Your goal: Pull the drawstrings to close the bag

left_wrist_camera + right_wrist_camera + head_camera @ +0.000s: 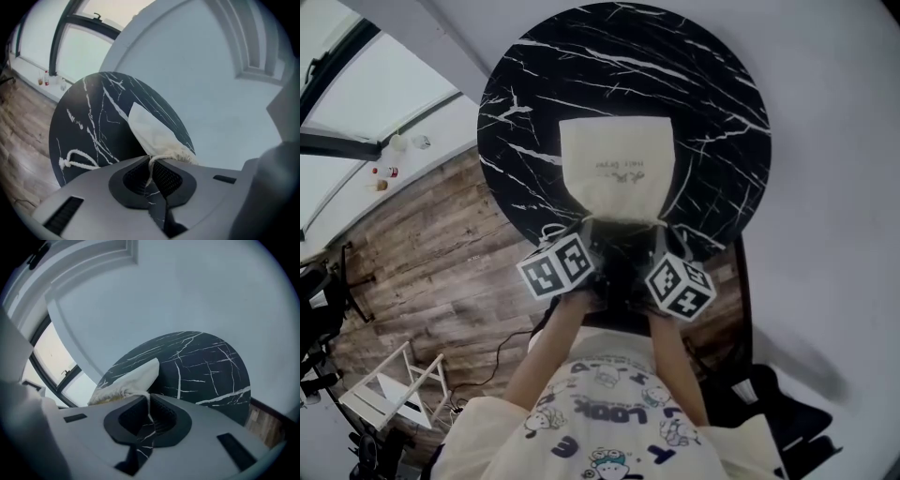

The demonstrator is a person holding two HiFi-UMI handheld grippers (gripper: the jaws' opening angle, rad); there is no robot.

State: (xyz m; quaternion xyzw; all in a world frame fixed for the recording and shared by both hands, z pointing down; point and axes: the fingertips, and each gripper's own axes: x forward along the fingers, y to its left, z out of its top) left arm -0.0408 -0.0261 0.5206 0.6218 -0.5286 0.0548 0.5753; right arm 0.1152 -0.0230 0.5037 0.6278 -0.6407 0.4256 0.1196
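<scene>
A cream cloth drawstring bag (616,172) lies flat on the round black marble table (712,103), its gathered mouth toward the near edge. My left gripper (592,246) sits at the mouth's left corner, shut on a white drawstring (150,169) that runs from the bag (152,131) down between the pads. A knotted loop of cord (75,159) lies on the table (89,122) to the left. My right gripper (654,246) is at the mouth's right corner, shut on the other drawstring (149,409), which leads to the puckered bag (131,380).
Wooden plank floor (422,253) lies left of the table, with a white rack (394,389) near the bottom left. A window ledge (384,173) holds small bottles. A pale wall (834,187) stands behind and to the right. A dark bag (778,412) rests on the floor at the right.
</scene>
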